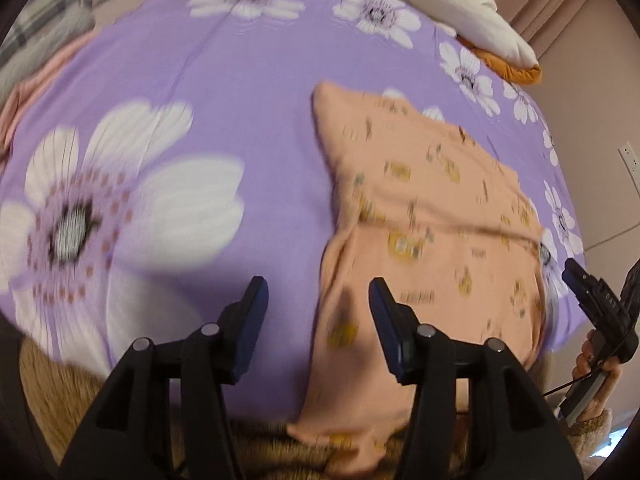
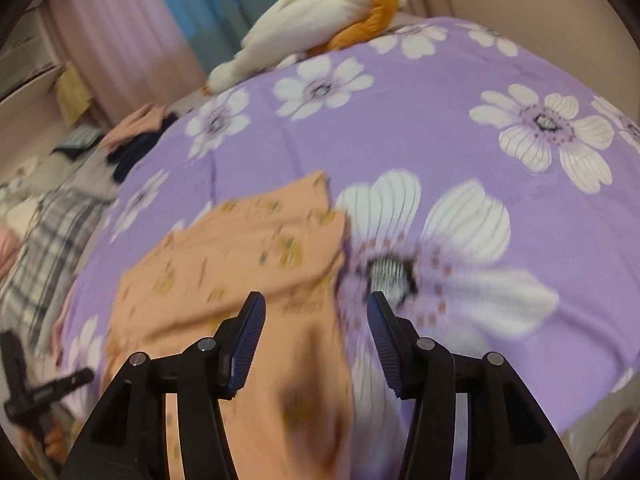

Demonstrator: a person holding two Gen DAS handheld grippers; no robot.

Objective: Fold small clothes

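Observation:
A small peach garment (image 1: 424, 240) with yellow prints lies on the purple flowered bedspread (image 1: 256, 128), partly folded, its near end hanging over the bed's front edge. My left gripper (image 1: 318, 286) is open and empty, hovering over the garment's left edge. The right gripper shows at the far right of the left wrist view (image 1: 596, 300). In the right wrist view the garment (image 2: 240, 264) lies left of centre and my right gripper (image 2: 316, 300) is open and empty above its right edge. The left gripper shows at the lower left of that view (image 2: 36, 384).
A white and orange plush toy (image 1: 452, 12) lies at the bed's far side, also in the right wrist view (image 2: 316, 24). Plaid bedding (image 2: 44, 240) and a pile of other clothes (image 2: 132, 136) lie at the bed's left. A wall (image 1: 592, 120) lies beyond the bed.

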